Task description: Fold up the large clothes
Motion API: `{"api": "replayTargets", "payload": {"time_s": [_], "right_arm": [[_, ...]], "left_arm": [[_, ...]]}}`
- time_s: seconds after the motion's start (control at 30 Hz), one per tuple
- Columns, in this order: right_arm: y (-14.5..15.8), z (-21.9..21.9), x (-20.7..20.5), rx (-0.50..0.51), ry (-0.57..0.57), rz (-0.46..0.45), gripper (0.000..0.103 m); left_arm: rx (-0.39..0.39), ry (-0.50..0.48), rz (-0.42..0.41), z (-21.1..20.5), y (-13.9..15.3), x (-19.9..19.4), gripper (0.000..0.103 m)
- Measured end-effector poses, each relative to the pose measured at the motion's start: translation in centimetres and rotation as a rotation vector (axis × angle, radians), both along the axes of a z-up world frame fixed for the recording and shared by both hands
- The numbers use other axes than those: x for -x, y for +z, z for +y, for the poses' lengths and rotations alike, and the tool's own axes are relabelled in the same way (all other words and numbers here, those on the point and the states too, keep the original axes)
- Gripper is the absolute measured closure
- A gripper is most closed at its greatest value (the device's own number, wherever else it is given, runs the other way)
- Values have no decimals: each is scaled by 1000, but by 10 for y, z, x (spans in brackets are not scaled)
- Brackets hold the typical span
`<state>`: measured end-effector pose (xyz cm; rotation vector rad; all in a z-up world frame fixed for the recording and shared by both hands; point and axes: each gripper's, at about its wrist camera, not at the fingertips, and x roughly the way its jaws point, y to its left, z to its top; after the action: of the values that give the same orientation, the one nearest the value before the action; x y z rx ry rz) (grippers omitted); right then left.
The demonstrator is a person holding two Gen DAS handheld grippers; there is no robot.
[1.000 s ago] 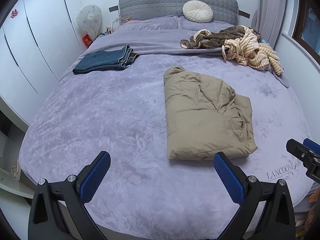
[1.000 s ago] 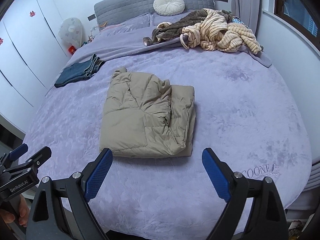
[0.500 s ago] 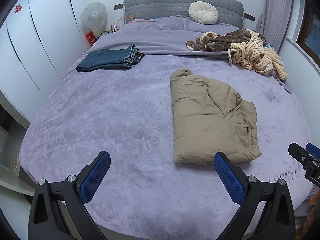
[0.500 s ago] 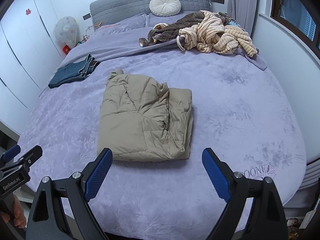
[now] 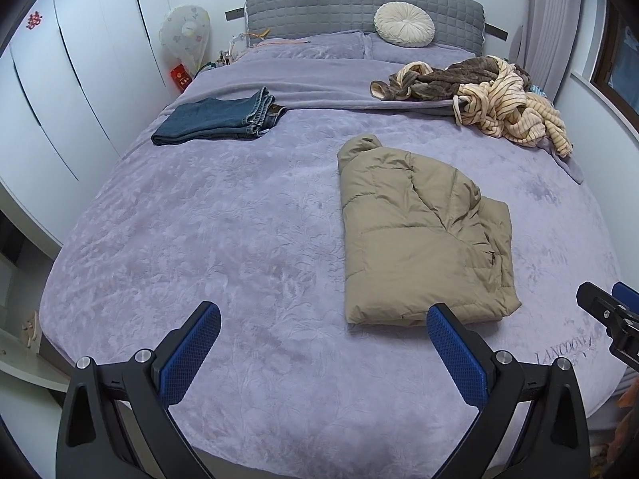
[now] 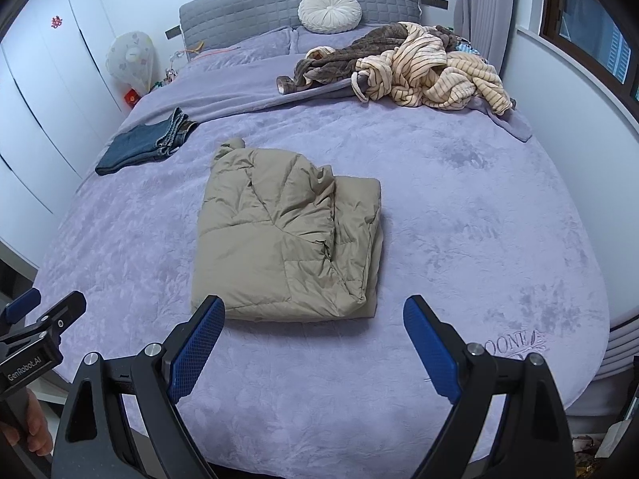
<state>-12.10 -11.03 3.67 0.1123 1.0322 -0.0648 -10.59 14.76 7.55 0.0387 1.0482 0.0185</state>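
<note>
Across a wide bed [image 5: 223, 263] spread with a lilac plush cover, a tan puffer jacket [image 6: 287, 235] lay folded into a thick block a little toward the window side of the middle, its long axis running from the foot of the bed toward the grey quilted headboard [image 5: 359, 8]. Its near short edge faced both tools. The right tool [image 6: 313, 321] hung above the foot of the bed, jaws spread wide and empty, with that near edge straight ahead between its blue pads [image 6: 195, 343]; it looked the nearer of the two. The left tool [image 5: 323, 341], likewise spread wide and holding nothing, pointed at bare cover, the jacket lying ahead and off to its right. Neither tool touched the cloth.

Further up the bed, a heap of unfolded clothes [image 6: 415, 68], striped cream and brown, sprawled near the window side, well apart from the jacket and probably the next work. A folded pair of jeans [image 5: 223, 119] rested by the opposite edge. A round cream cushion [image 5: 403, 30] leaned on the headboard. White wardrobe doors [image 5: 52, 92] lined one wall, a covered fan [image 5: 185, 38] stood in the corner, and a curtain [image 6: 483, 12] hung beside the window.
</note>
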Motion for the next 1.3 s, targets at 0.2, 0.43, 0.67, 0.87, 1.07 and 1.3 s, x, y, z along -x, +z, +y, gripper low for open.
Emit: {"api": "replayTargets", "payload": {"time_s": [0.2, 0.43, 0.67, 0.87, 1.07, 1.3], "right_arm": [[0, -2, 0, -1, 1, 0, 10], [0, -2, 0, 0, 3, 0, 10], [0, -3, 0, 0, 2, -2, 10], [0, -4, -1, 1, 5, -2, 10], [0, -3, 0, 2, 3, -1, 10], [0, -2, 0, 3, 2, -3, 10]], "left_arm": [[-1, 0, -1, -1, 0, 1, 0], [-2, -2, -2, -1, 0, 1, 0], [-4, -1, -3, -2, 0, 2, 0], [-3, 0, -3, -2, 0, 2, 0], [-3, -2, -2, -2, 0, 1, 0], [-4, -1, -3, -2, -1, 2, 0]]}}
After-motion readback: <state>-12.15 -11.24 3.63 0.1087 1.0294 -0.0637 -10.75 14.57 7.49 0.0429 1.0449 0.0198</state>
